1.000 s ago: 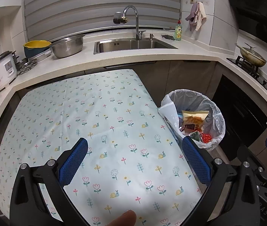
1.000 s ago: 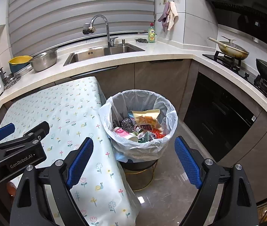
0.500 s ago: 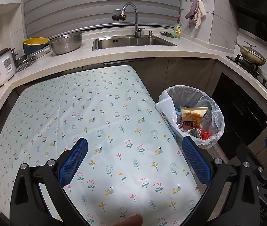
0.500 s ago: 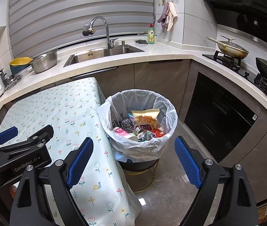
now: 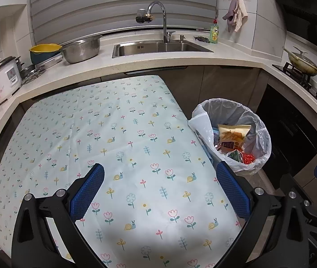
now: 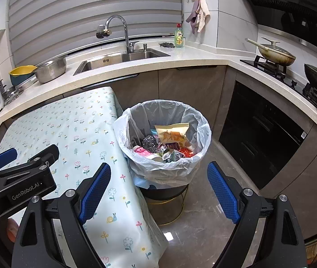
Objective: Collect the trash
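Observation:
A bin lined with a white plastic bag (image 6: 201,120) stands on the floor beside the table; it also shows in the left wrist view (image 5: 259,129). Inside lie a yellow snack packet (image 6: 173,134), a steel scourer (image 6: 149,144) and other wrappers. My left gripper (image 5: 158,192) is open and empty over the flowered tablecloth (image 5: 113,134). My right gripper (image 6: 158,192) is open and empty, above and in front of the bin. The left gripper's body (image 6: 17,178) shows at the left of the right wrist view.
A counter runs behind with a sink (image 5: 158,47), tap, steel bowl (image 5: 81,49), yellow bowl, rice cooker (image 5: 3,78) and soap bottle (image 6: 179,38). A stove with pans (image 6: 274,54) is on the right. Dark oven fronts stand beside the bin.
Both grippers have drawn back and risen slightly, so the table and bin look a little farther off. A fingertip at the bottom of the left wrist view is gone.

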The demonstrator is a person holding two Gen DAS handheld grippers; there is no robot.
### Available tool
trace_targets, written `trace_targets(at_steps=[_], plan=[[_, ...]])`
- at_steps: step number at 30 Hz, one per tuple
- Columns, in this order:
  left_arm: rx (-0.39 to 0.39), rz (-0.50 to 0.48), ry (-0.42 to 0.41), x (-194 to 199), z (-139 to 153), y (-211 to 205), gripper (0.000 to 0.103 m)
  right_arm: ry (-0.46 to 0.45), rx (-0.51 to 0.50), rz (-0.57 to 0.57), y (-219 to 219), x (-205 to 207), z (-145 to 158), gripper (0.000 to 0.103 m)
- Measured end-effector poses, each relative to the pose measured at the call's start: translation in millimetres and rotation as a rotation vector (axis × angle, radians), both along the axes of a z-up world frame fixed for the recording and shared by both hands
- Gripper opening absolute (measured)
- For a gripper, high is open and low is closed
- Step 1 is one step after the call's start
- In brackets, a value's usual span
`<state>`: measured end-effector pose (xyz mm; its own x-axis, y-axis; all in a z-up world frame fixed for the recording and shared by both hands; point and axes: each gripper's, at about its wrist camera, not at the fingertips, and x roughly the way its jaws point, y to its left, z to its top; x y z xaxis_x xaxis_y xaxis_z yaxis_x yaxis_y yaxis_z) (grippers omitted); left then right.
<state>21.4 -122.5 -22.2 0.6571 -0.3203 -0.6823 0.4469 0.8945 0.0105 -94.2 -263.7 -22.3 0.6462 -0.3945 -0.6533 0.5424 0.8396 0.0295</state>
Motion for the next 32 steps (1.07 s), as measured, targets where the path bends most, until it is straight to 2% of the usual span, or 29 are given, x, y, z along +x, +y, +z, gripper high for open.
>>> trace_targets(at_steps=[32], plan=[[0.015,0.008,0.016,5.3,-10.0,1.1,0.096,0.022,0.021,0.000,-4.1,7.9,-10.9,0.086]])
